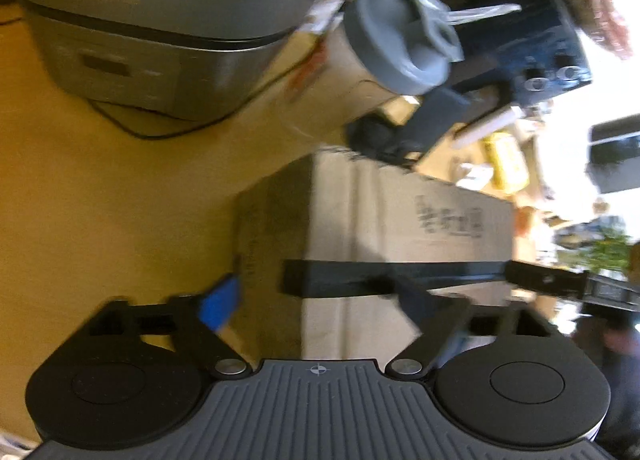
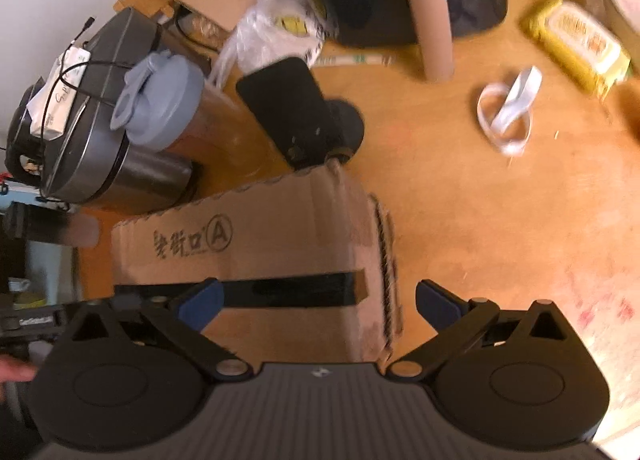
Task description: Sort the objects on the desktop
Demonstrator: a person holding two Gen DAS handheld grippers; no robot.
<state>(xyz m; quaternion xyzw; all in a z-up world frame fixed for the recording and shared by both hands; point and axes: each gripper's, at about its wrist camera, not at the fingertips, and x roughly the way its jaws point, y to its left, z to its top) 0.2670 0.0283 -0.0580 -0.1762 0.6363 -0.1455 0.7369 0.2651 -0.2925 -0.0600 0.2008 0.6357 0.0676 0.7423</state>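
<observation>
A brown cardboard box [image 2: 280, 244] with a black tape strip and printed characters lies on the wooden desk [image 2: 480, 212]. My right gripper [image 2: 318, 302] is open, its blue-padded fingers straddling the box's near right corner. In the left wrist view, rolled sideways, the same box [image 1: 400, 220] fills the middle. My left gripper [image 1: 316, 300] is open, one blue pad [image 1: 220, 306] beside the box's side; its other finger is blurred over the box top. A tumbler with a grey lid [image 2: 160, 104] and a black phone on a stand [image 2: 296, 108] stand behind the box.
A steel rice cooker [image 2: 100, 148] stands at the left, also seen in the left wrist view [image 1: 160, 32]. A white ribbon loop [image 2: 508, 112], a yellow wet-wipes pack [image 2: 580, 48], a cardboard tube [image 2: 434, 28] and a plastic bag [image 2: 276, 20] lie farther back.
</observation>
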